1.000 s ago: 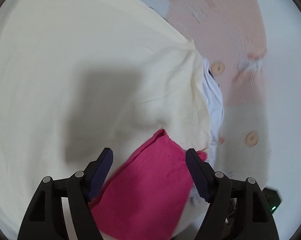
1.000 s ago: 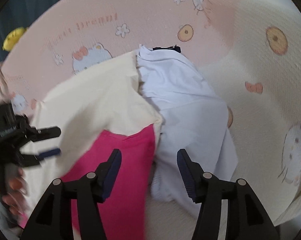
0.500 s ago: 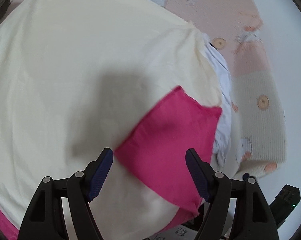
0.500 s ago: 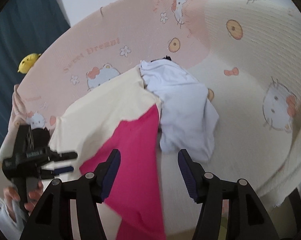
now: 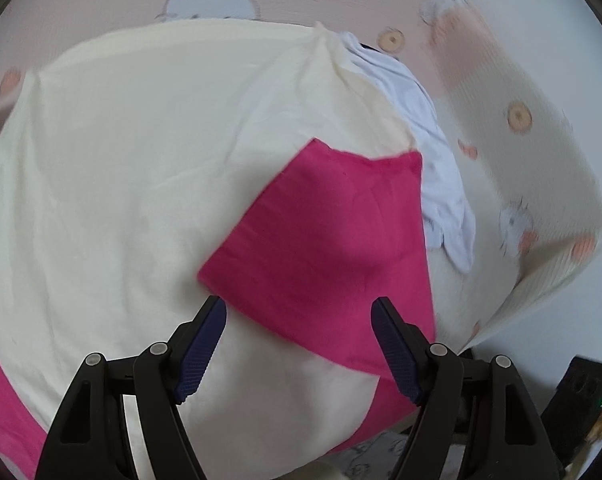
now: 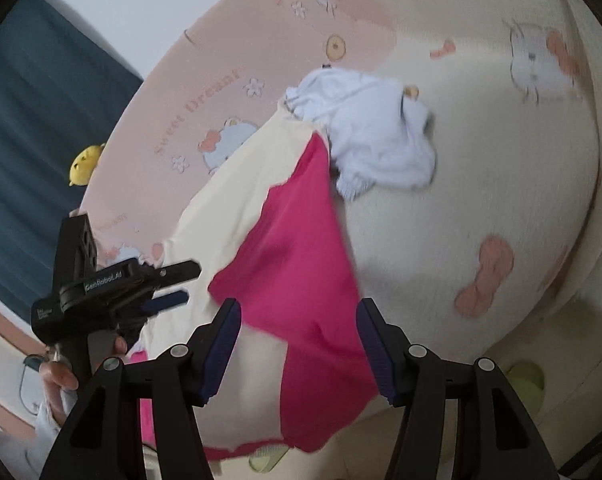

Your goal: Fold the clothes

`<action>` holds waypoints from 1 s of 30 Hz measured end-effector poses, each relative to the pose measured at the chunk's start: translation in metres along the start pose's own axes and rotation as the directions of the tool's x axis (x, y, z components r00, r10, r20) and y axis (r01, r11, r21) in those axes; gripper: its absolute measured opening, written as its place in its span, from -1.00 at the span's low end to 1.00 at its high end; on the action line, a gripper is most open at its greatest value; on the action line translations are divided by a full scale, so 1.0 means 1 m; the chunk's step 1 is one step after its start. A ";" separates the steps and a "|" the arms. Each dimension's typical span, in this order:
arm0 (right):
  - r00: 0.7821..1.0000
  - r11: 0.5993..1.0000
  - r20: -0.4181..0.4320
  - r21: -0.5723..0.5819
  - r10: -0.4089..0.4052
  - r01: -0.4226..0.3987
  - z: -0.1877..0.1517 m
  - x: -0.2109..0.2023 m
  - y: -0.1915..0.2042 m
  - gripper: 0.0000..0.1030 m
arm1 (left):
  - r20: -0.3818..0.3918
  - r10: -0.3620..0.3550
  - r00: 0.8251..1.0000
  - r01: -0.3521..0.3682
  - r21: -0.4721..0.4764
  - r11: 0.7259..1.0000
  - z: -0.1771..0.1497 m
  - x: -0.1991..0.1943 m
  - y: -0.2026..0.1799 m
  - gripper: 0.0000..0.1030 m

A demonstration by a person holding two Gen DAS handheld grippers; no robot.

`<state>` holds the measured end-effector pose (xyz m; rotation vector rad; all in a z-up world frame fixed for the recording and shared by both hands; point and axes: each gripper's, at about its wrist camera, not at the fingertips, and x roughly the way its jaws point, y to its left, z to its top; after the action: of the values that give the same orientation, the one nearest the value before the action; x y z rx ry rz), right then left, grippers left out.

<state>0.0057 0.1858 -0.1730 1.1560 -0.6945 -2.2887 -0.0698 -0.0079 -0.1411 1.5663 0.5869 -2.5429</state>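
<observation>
Two grippers hang over the bed (image 6: 501,208), both with fingers spread wide and grasping nothing: the right gripper (image 6: 299,346) has the pink garment (image 6: 301,264) directly at twelve o'clock, its long axis running toward twelve, while the left gripper (image 6: 173,284) sits at nine o'clock over the cream shirt (image 5: 141,184). The right looks nearer the pink hem; open mattress lies at three o'clock, the white garment (image 6: 373,140) at one.

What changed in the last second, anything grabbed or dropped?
Both cameras pulled back, so more of the bed shows. Left gripper and right gripper are open and empty; nothing grabbed or released. Cream garment, pink garment and white garment lie as before.
</observation>
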 end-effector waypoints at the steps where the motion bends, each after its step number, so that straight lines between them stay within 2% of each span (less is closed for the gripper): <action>1: 0.999 0.999 -0.015 -0.025 -0.029 0.029 -0.005 0.001 0.001 0.15 | -0.002 0.012 1.000 -0.012 0.021 1.000 -0.002 0.001 -0.003 0.43; 4: 0.992 0.990 -0.063 -0.089 -0.113 0.108 -0.018 0.003 0.001 0.14 | -0.032 0.029 0.999 -0.027 0.056 0.998 -0.007 0.008 -0.006 0.43; 6: 0.989 0.990 -0.076 -0.073 -0.127 0.121 -0.026 0.002 -0.005 0.15 | -0.045 0.039 0.998 -0.036 0.069 0.997 -0.011 0.011 -0.006 0.43; 11: 0.993 0.998 -0.093 -0.015 -0.066 0.065 -0.032 0.003 -0.021 0.15 | -0.046 0.100 0.994 -0.093 0.132 0.987 -0.020 0.016 -0.011 0.43; 14: 0.993 0.999 -0.109 -0.024 -0.040 0.038 -0.033 0.012 -0.022 0.14 | -0.039 0.125 0.991 -0.117 0.167 0.979 -0.023 0.018 -0.016 0.43; 17: 0.991 0.999 -0.129 -0.042 -0.019 0.014 -0.035 0.022 -0.022 0.14 | -0.022 0.157 0.987 -0.148 0.228 0.962 -0.028 0.018 -0.024 0.43; 20: 0.988 0.997 -0.149 -0.075 -0.033 0.022 -0.038 0.030 -0.021 0.14 | 0.009 0.190 0.982 -0.184 0.302 0.935 -0.036 0.018 -0.032 0.43; 21: 0.988 0.996 -0.149 -0.085 -0.035 0.022 -0.039 0.032 -0.021 0.10 | 0.016 0.196 0.980 -0.191 0.323 0.927 -0.039 0.018 -0.034 0.43; 26: 0.984 0.996 -0.177 -0.087 -0.020 0.004 -0.038 0.042 -0.020 -0.41 | 0.022 0.194 0.981 -0.187 0.383 0.905 -0.051 0.022 -0.041 0.43; 28: 0.981 0.995 -0.188 -0.099 -0.040 0.022 -0.039 0.043 -0.021 -0.75 | 0.026 0.200 0.980 -0.194 0.393 0.899 -0.054 0.023 -0.045 0.43; 30: 0.982 0.997 -0.188 -0.078 0.003 -0.018 -0.037 0.040 -0.021 -0.83 | 0.034 0.192 0.981 -0.189 0.408 0.893 -0.057 0.022 -0.048 0.43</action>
<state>0.0112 0.1691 -0.2289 1.3066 -0.5323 -2.1433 -0.0459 0.0600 -0.1700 1.6500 -0.1161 -2.6208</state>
